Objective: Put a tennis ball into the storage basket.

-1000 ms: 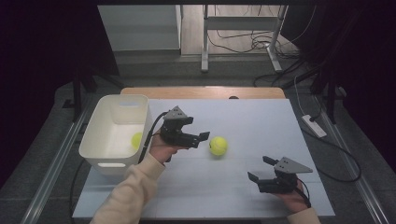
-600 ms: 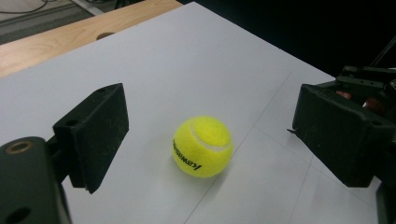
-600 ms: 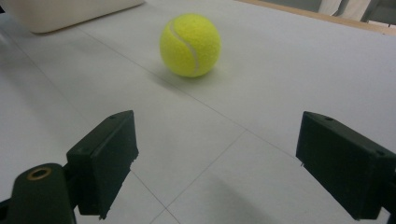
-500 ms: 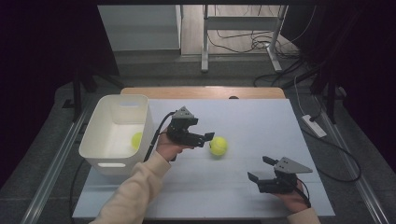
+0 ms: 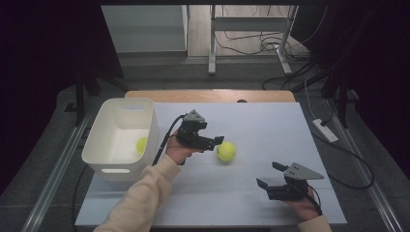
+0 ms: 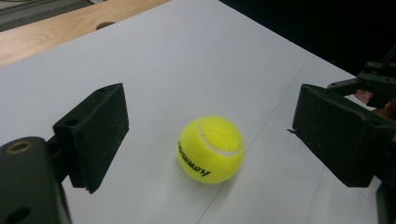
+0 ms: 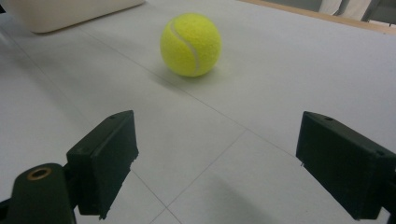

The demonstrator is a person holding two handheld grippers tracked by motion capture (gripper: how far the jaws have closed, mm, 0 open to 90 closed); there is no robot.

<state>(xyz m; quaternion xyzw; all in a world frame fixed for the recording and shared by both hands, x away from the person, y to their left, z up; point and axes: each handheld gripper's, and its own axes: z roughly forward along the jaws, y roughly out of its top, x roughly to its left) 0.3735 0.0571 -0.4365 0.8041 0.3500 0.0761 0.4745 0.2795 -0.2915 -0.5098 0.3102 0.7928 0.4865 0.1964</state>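
Observation:
A yellow tennis ball (image 5: 226,151) lies on the white table mat, mid-table. My left gripper (image 5: 218,142) is open just to the ball's left, its jaws pointing at it. In the left gripper view the ball (image 6: 210,149) sits between and a little beyond the two spread jaws, untouched. A second yellow ball (image 5: 141,145) rests inside the white bin (image 5: 112,166). My right gripper (image 5: 269,175) stands open near the front right of the mat, empty. In the right gripper view the ball (image 7: 190,44) lies well ahead of the open jaws.
The white bin stands at the mat's left side, and a corner of the bin (image 7: 70,14) appears in the right gripper view. A wooden table edge (image 5: 208,95) runs along the back. Cables and a power strip (image 5: 325,130) lie on the floor to the right.
My left gripper has moved right and slightly down toward the ball, its jaws now close beside it. The right gripper has stayed put.

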